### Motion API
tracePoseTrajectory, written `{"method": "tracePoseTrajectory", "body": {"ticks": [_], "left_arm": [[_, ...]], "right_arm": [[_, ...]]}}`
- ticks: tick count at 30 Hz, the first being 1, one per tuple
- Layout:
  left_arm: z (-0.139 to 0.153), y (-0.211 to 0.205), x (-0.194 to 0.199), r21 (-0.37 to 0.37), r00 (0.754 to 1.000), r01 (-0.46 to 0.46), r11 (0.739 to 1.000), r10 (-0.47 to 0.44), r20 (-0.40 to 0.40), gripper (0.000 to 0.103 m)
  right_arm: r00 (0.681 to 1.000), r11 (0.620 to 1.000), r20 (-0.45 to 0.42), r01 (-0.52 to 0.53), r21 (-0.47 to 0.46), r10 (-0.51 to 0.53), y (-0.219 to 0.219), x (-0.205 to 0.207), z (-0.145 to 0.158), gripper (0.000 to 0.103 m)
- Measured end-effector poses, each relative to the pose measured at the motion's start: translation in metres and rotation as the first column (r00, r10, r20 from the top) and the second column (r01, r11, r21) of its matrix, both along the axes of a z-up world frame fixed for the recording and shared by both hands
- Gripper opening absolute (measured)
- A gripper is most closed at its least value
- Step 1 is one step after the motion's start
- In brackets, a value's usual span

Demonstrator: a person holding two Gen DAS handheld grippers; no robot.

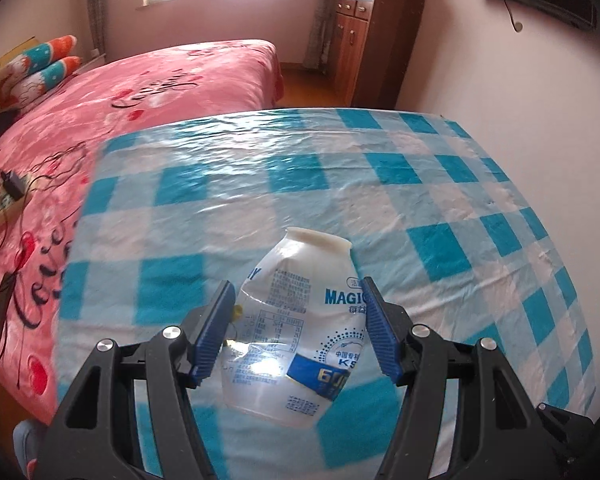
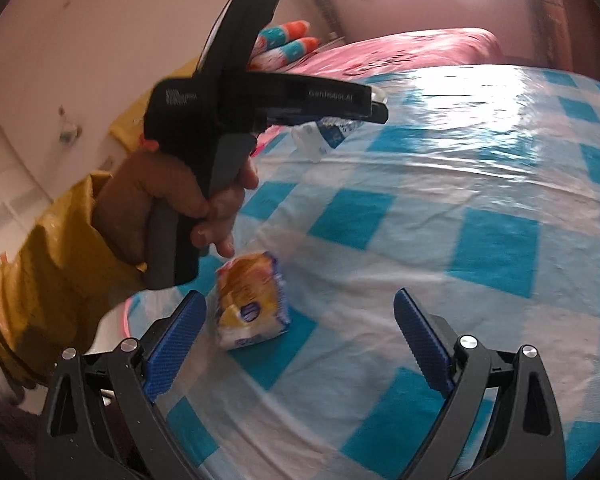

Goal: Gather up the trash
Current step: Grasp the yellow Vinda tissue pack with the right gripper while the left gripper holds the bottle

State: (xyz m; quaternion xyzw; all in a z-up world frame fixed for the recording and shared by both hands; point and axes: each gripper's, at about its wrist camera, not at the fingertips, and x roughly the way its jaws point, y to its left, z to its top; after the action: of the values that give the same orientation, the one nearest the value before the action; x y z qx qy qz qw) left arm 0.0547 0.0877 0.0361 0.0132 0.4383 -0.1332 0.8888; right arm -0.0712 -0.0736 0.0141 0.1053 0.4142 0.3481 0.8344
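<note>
Above the checked tablecloth (image 1: 440, 240), left gripper (image 1: 300, 312) pinches a crumpled, probably light white plastic bottle (image 1: 296, 328) mid-body; right gripper (image 2: 300, 320) gapes.

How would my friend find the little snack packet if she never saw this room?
Look at the big table with the blue and white checked cloth. Near its edge, in front of the open right gripper and under the hand holding the other tool, lies the snack packet. It is small, crinkly and yellow-orange, unlike the crushed clear bottle.
</note>
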Motion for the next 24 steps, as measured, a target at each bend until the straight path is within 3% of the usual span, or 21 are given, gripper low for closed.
{"method": "tracePoseTrajectory", "body": {"ticks": [11,13,21,24], "left_arm": [[0.001,0.056,-0.047,-0.023,0.997,-0.068,0.997,0.069,0.021,0.064],[-0.001,0.065,-0.053,-0.037,0.996,-0.082,0.996,0.082,0.017,0.064],[-0.007,0.098,-0.076,-0.039,0.991,-0.135,0.99,0.135,0.011,0.064],[-0.009,0.111,-0.082,-0.042,0.987,-0.158,0.986,0.159,0.003,0.064]], "right_arm": [[0.993,0.985,0.06,-0.088,-0.145,0.098,0.054,-0.011,-0.009,0.093],[0.994,0.984,0.056,-0.086,-0.159,0.096,0.06,-0.008,-0.012,0.087],[0.994,0.968,0.057,-0.072,-0.242,0.089,0.086,0.002,-0.019,0.084],[0.995,0.963,0.07,-0.053,-0.264,0.074,0.096,-0.002,-0.018,0.078]]}}
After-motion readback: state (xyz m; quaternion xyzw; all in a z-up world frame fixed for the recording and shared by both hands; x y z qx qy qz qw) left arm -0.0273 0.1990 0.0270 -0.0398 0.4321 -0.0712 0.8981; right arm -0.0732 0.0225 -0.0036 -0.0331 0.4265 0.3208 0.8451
